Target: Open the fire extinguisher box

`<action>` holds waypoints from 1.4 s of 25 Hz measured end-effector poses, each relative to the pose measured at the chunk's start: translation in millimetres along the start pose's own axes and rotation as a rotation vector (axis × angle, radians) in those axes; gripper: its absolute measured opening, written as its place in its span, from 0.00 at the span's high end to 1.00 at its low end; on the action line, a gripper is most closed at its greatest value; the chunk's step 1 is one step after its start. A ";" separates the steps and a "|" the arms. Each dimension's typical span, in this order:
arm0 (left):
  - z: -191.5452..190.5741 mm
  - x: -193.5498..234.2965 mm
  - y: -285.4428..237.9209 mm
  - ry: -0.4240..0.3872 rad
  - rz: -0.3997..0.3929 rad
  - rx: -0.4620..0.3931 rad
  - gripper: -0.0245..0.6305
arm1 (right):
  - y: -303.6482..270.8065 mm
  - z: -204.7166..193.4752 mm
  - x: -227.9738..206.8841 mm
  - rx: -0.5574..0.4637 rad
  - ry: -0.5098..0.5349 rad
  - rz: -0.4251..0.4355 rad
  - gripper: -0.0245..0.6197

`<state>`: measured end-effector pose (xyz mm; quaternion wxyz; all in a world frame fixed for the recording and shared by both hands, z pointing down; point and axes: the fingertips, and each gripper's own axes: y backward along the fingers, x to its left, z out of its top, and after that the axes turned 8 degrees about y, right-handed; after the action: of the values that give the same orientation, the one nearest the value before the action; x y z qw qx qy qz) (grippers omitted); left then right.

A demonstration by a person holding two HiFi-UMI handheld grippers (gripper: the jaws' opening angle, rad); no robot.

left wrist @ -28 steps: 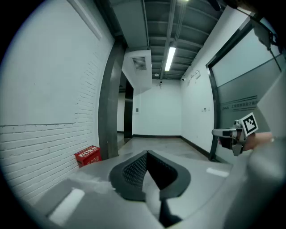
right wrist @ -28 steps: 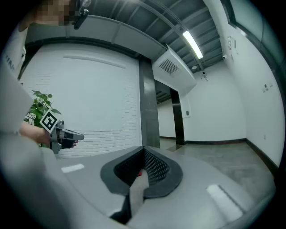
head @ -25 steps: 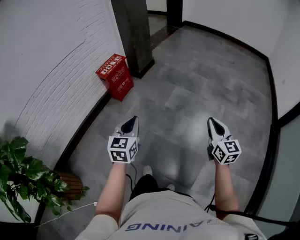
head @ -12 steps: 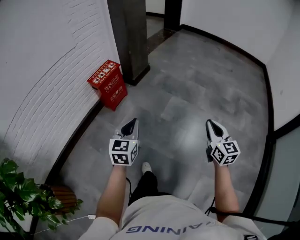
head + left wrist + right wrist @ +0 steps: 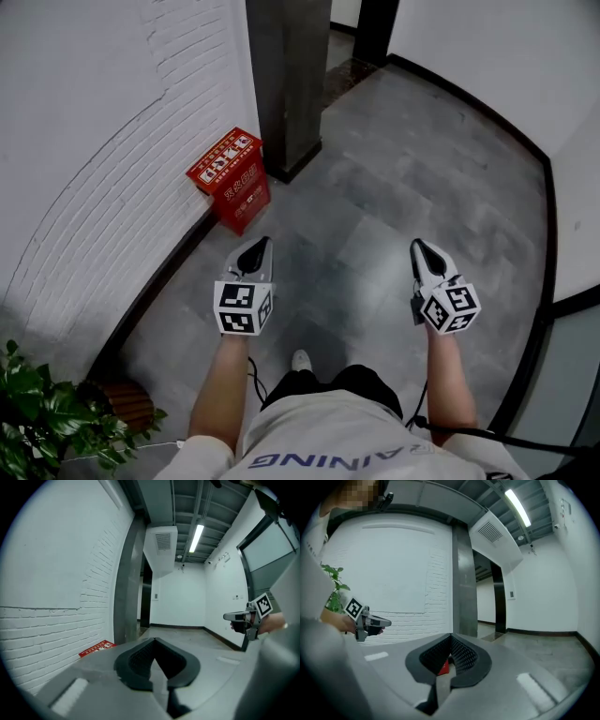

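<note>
Red sheet metal: the fire extinguisher box (image 5: 231, 176) sat on the grey floor tiles (image 5: 375, 216), at the foot of the white brick wall (image 5: 112, 187) and just beside the dark pillar (image 5: 286, 84). Its lid looked down. We took the corner spot as deliberate, low and out of the walkway.

The left gripper (image 5: 257, 251) was held out ahead with its tips aimed roughly at the box, near it but clearly apart. Its jaws were pressed together tip to tip with nothing between them.

The right gripper (image 5: 424, 253) was level with the left and well apart from it, over open floor. Its jaws were likewise closed and empty (the sliver of red behind its pads in the right gripper view was the distant box, not a thing held).

We judged both tools were carried closed and level because this was the approach, not handling; the opening had not begun.

We could not make out a latch or handle from here. The next move would likely call for stooping and bringing one gripper to the lid's free edge, away from the wall.

A potted plant (image 5: 47, 422) stood behind on the left, clear of the path.
</note>
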<state>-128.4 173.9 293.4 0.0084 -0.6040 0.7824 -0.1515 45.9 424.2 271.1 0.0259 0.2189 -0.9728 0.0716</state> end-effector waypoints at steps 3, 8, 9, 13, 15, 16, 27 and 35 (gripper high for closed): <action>7.3 28.4 -14.2 0.012 0.035 -0.001 0.95 | -43.9 2.8 1.8 0.010 0.004 0.045 0.96; 12.5 73.6 -44.7 0.032 0.119 0.003 0.95 | -128.7 -3.0 -0.2 0.018 -0.007 0.143 0.96; 13.9 83.5 -52.4 0.037 0.139 0.004 0.95 | -148.4 -4.1 -1.6 0.019 -0.009 0.165 0.96; 21.9 121.8 -89.1 0.050 0.249 0.019 0.95 | -234.5 -6.8 -16.1 0.021 -0.022 0.268 0.96; 28.2 136.1 -113.2 0.058 0.304 0.031 0.95 | -277.5 -6.6 -31.0 0.032 0.015 0.310 0.96; 32.4 142.4 -125.4 0.062 0.331 0.036 0.96 | -298.4 -5.2 -37.1 0.037 0.050 0.334 0.96; 74.0 197.0 -204.5 0.110 0.539 0.027 0.95 | -465.3 25.7 -38.3 -0.005 0.127 0.637 0.96; 88.4 282.3 -237.4 0.147 0.606 -0.005 0.95 | -566.9 29.2 -4.5 0.016 0.134 0.708 0.96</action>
<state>36.4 -167.0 315.7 -0.0049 -0.3306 0.9258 -0.1833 292.9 -85.0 314.5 0.0614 -0.1366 -0.9838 0.0982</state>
